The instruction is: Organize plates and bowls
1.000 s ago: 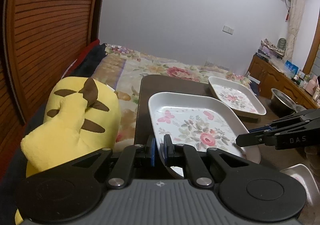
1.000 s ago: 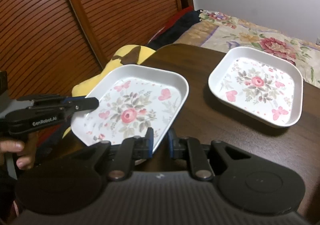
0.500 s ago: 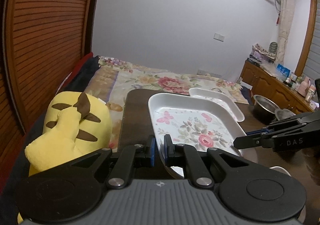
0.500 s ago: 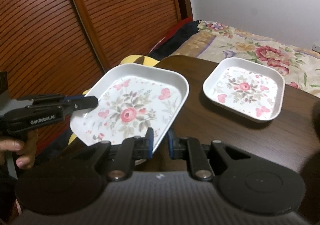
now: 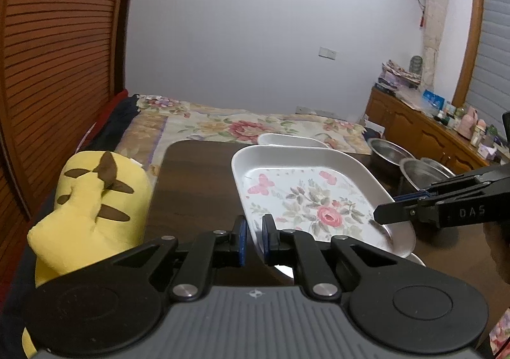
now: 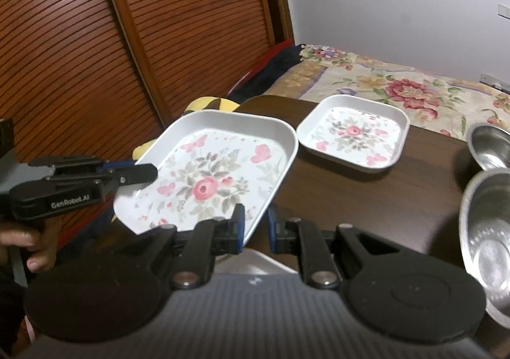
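While both jaws still clamped on its rim, floral plate [image 6: 220, 174] now higher, steel bowls [image 6: 487, 231] newly visible.

Open dark table [image 6: 424, 167] between the small floral plate [image 6: 353, 135] and the near edge. To the right of this plate, blocked by two steel bowls [image 6: 487, 209]. To its left, filled by the lifted large floral plate [image 6: 210, 174]; beyond, a yellow plush toy [image 5: 92, 209].
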Demonstrator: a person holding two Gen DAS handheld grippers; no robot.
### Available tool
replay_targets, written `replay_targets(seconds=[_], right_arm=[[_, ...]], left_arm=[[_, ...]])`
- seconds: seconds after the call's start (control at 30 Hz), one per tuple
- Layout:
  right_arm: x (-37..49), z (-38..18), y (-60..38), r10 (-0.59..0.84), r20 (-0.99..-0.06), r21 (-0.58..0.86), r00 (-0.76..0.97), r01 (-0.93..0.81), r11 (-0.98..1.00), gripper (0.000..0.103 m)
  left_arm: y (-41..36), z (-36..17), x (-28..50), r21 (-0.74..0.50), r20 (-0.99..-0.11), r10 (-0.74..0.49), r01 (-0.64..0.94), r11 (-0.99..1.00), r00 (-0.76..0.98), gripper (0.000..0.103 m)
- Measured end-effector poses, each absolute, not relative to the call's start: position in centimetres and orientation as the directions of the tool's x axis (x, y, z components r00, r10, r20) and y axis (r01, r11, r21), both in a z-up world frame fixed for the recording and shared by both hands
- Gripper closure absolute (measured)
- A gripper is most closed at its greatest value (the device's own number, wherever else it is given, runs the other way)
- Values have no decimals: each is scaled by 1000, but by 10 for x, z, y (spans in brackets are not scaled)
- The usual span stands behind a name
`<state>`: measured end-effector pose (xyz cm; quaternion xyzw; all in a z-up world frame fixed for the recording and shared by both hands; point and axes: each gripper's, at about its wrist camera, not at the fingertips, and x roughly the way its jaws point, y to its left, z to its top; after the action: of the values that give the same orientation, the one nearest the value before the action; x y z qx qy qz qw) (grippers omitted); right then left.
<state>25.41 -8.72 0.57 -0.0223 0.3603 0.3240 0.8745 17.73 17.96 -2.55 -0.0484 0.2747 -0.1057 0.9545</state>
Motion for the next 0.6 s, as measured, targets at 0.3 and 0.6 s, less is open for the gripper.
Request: replay_targets(seconds=[0.3, 0.6], right_arm=[[235, 5, -120, 531, -635, 190, 561, -553, 811, 87], [217, 4, -143, 529, -620, 199, 580, -536, 820, 87]], left_arm=[[148, -20, 162, -126, -512, -260, 228, 965, 819, 91], [126, -17, 144, -117, -514, -277, 254, 960, 812, 91]])
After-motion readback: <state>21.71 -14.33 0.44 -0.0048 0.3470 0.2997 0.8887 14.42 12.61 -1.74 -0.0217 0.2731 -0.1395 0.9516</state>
